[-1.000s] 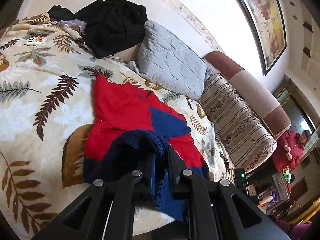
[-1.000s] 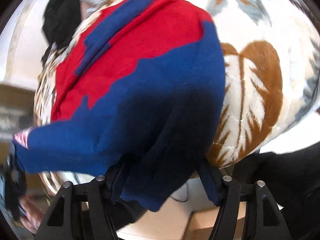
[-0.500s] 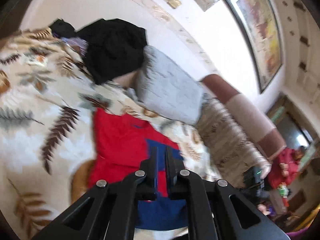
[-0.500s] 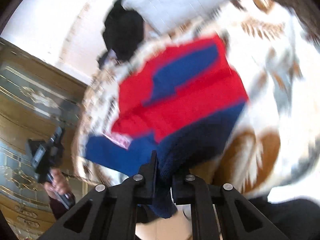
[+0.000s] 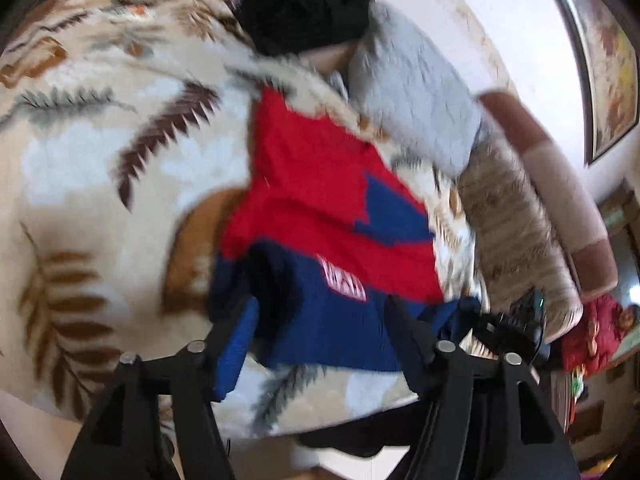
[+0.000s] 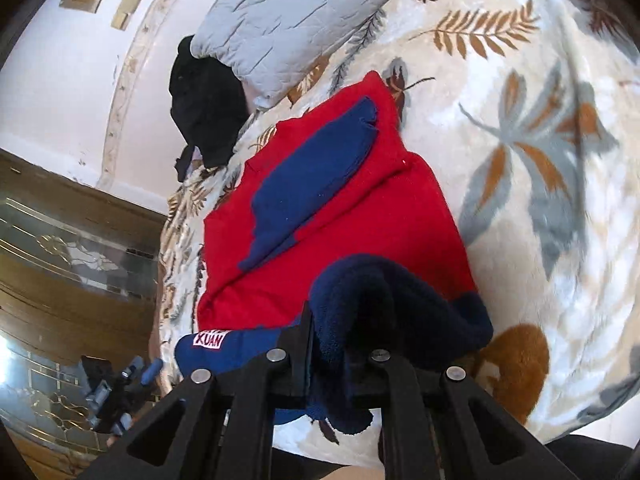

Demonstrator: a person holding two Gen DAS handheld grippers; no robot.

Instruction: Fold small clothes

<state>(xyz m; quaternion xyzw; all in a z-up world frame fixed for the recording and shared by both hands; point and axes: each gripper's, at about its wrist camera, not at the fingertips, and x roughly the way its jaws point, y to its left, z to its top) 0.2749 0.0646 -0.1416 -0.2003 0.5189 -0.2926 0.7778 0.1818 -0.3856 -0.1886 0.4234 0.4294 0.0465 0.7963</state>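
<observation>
Left gripper (image 5: 320, 336) fingers, clenched a second ago, now opening over the navy hem, not pressing it; right gripper (image 6: 340, 354), then spread, now clenched on that hem of the red-and-navy sweater (image 6: 332, 208); sweater lies on the leaf-print bed (image 6: 540, 160); judged: hem fold passing to the right.

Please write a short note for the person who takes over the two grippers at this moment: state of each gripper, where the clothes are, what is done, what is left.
Left gripper: jaws opening, nothing pinched; navy hem lies between them.
Right gripper: shut on the navy hem of the red and navy sweater.
Sweater lies on the leaf-print blanket, one navy sleeve folded across the red chest.
Done: sleeve fold.
Left: probably fold the hem up towards the collar, then flatten.
Black garment by the grey pillow looks unfolded.
</observation>
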